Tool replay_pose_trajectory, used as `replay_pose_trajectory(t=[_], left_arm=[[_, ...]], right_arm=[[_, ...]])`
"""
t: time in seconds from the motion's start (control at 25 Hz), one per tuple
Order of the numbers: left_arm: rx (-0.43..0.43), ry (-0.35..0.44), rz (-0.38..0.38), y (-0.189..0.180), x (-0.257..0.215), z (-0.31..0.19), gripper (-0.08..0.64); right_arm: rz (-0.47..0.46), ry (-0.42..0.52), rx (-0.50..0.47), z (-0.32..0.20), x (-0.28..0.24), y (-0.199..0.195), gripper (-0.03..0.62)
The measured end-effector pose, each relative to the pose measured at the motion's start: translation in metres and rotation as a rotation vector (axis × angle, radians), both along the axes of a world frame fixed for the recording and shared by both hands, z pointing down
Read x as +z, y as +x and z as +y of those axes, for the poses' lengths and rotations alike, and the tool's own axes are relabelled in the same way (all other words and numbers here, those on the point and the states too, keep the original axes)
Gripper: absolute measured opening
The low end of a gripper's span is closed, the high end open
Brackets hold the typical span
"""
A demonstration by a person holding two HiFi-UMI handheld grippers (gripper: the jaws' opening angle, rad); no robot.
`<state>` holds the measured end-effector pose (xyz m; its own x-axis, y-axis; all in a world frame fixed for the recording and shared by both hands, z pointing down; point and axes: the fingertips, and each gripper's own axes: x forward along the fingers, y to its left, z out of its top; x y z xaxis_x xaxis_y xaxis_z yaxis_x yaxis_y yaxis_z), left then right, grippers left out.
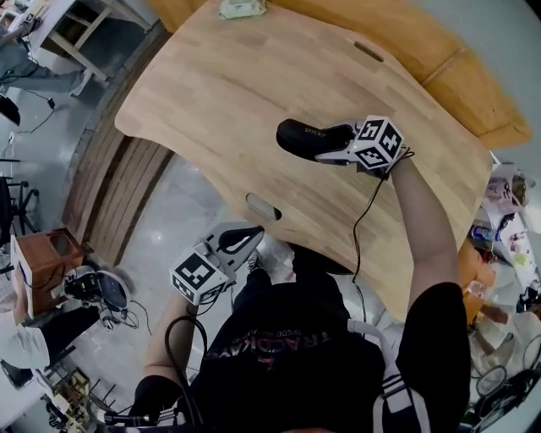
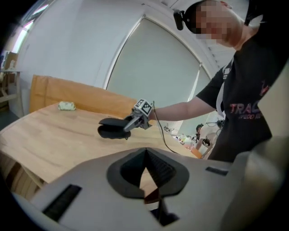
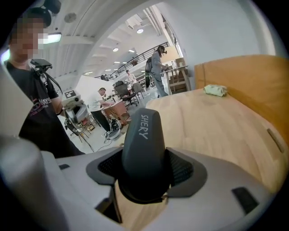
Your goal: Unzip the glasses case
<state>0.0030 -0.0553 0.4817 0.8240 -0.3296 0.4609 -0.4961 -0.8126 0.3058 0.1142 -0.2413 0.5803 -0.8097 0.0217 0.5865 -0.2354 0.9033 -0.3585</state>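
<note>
The right claw [image 1: 330, 150] clamps wide around one end of the black glasses case [image 1: 297, 137], holding it low at the wooden surface [image 1: 211, 93] to steady it for unzipping, I'd say, while the left claw [image 1: 239, 242], pinched shut and empty, hangs well short of it.

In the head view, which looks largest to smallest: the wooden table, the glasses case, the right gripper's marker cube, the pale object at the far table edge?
1. Wooden table
2. Glasses case and marker cube: nearly alike; jaws cover part of the case.
3. Pale object, cut by the frame.
</note>
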Motion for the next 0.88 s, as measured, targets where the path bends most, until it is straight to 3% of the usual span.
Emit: replay_pose_trajectory(t=[0.16, 0.4, 0.88], left_arm=[[-0.064, -0.077, 0.007, 0.009, 0.012, 0.014, 0.011], [-0.107, -0.125, 0.002, 0.021, 0.020, 0.018, 0.012], [-0.198, -0.168, 0.008, 0.022, 0.027, 0.024, 0.011]], right_arm=[[0.020, -0.061, -0.003, -0.041, 0.033, -0.003, 0.302], [0.046, -0.094, -0.043, -0.081, 0.062, -0.009, 0.302], [0.100, -0.128, -0.147, -0.093, 0.083, -0.018, 0.319]])
